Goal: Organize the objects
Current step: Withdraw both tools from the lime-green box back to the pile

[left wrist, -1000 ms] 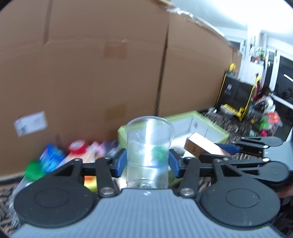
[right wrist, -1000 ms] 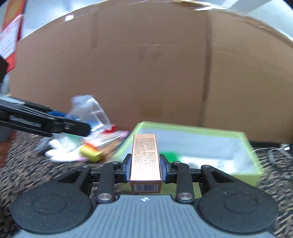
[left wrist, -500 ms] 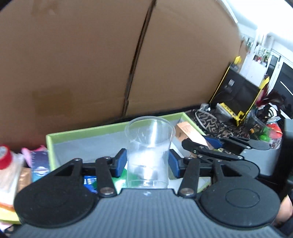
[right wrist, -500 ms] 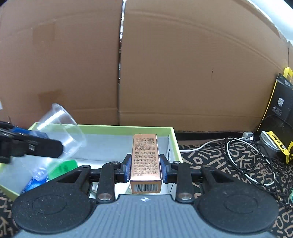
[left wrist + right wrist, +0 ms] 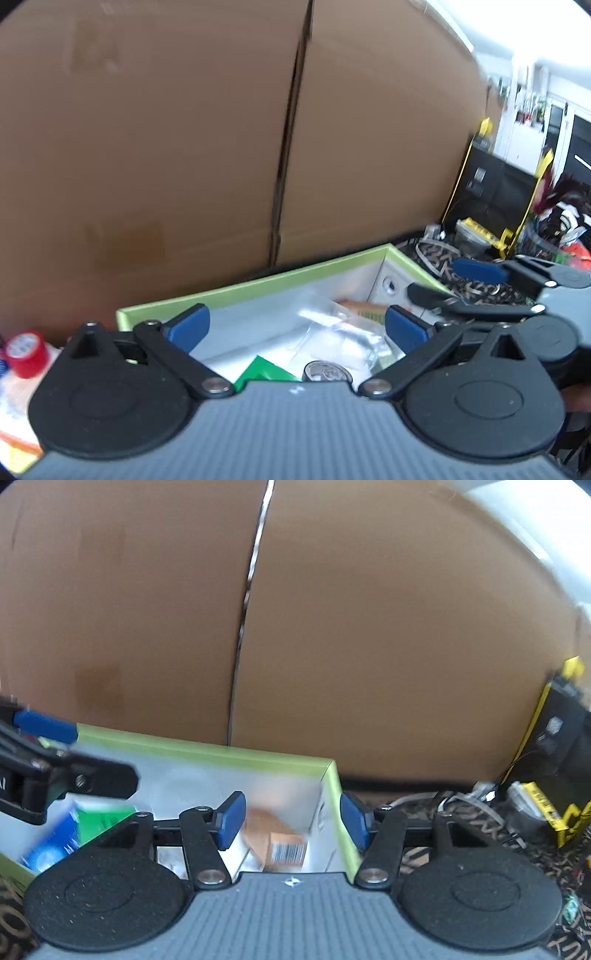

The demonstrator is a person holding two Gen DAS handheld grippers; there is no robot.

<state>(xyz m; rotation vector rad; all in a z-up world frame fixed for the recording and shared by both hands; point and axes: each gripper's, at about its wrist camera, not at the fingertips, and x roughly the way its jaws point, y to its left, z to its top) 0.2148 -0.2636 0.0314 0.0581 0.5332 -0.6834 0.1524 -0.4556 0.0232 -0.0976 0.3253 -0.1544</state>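
As both jaws have just been opened, nothing is held by the left gripper (image 5: 297,328) or right gripper (image 5: 291,821). The clear cup (image 5: 332,332) and copper carton (image 5: 279,840), gripped a moment ago, are now seen lying in the green box (image 5: 207,751); both drop-offs are judged done.

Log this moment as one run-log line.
left gripper: fingers just opened, clear cup dropped in green box | right gripper: fingers just opened, copper carton dropped in green box
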